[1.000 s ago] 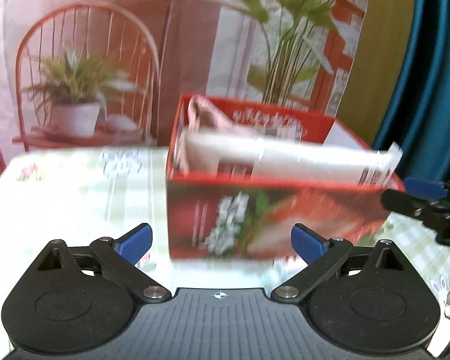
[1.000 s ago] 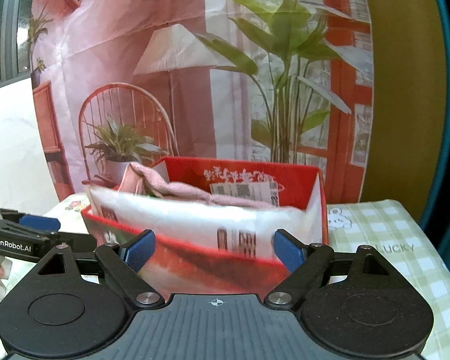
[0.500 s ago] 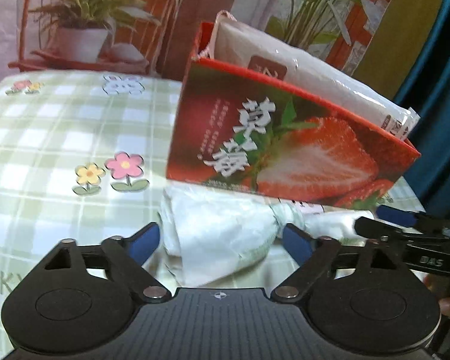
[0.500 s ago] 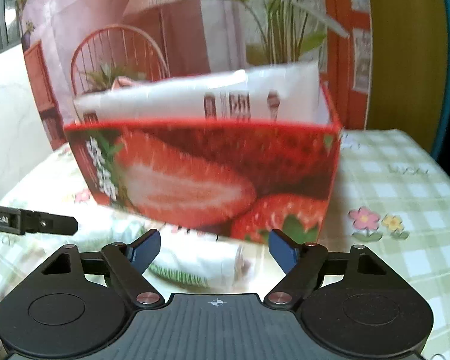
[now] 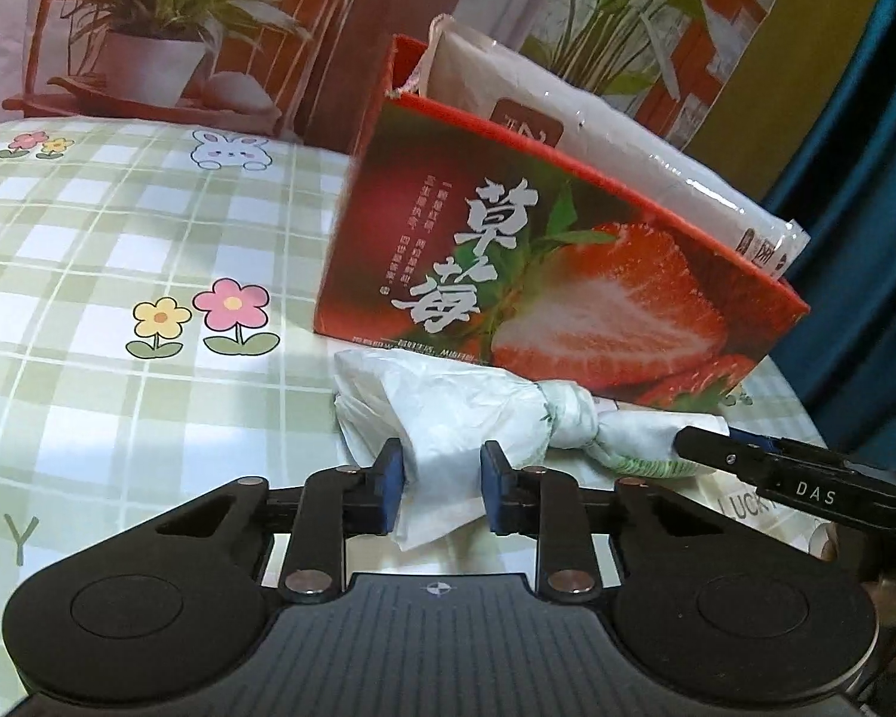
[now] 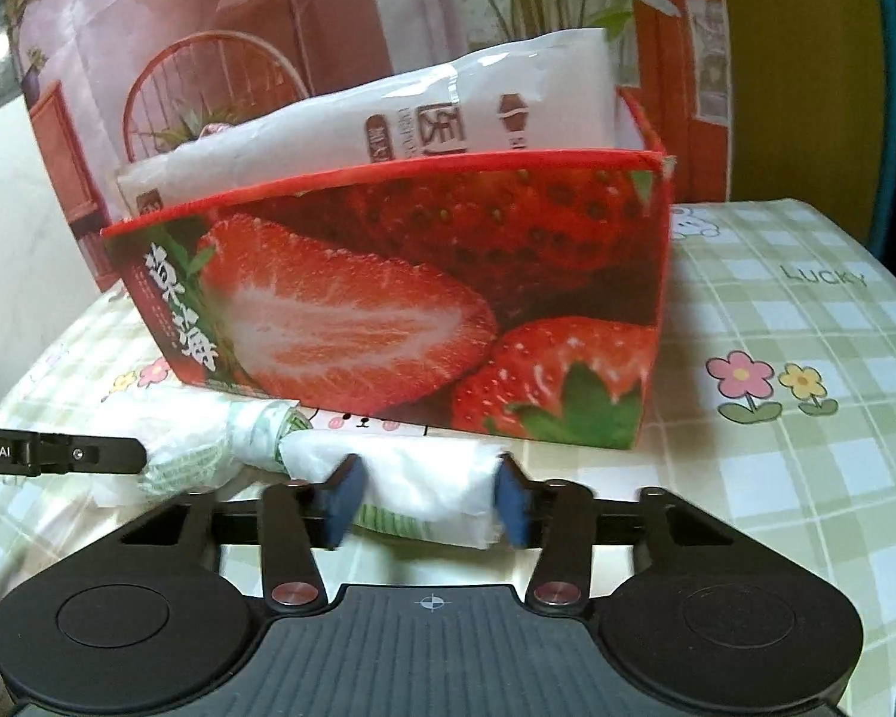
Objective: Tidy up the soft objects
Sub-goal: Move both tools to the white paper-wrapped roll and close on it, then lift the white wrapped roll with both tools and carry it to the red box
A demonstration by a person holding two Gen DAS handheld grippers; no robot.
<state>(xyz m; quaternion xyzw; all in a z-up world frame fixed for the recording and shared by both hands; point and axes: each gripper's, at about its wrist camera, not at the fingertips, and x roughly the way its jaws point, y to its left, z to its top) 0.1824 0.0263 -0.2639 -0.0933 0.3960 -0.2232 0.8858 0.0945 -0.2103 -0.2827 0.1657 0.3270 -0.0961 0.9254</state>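
Note:
A knotted white plastic bag (image 5: 448, 412) (image 6: 424, 472) lies on the table just in front of a red strawberry-print box (image 5: 567, 275) (image 6: 388, 299). My left gripper (image 5: 442, 484) has its jaws closing, its blue pads pressing the bag's left end. The jaws of my right gripper (image 6: 427, 502) are closing too, and its pads squeeze the bag's other end, beyond the knot. Each gripper's black finger shows at the edge of the other's view. A white plastic packet (image 5: 597, 137) (image 6: 448, 113) stands in the box and sticks out above its rim.
The table carries a green checked cloth (image 5: 89, 299) (image 6: 806, 448) with flower and rabbit prints. A printed backdrop (image 5: 167, 30) of a chair and plants hangs behind the box. Blue curtain (image 5: 866, 179) at the right.
Both grippers have come down from facing the box's top to the bag on the table. Their jaws went from wide apart to pinched on the bag's two ends.

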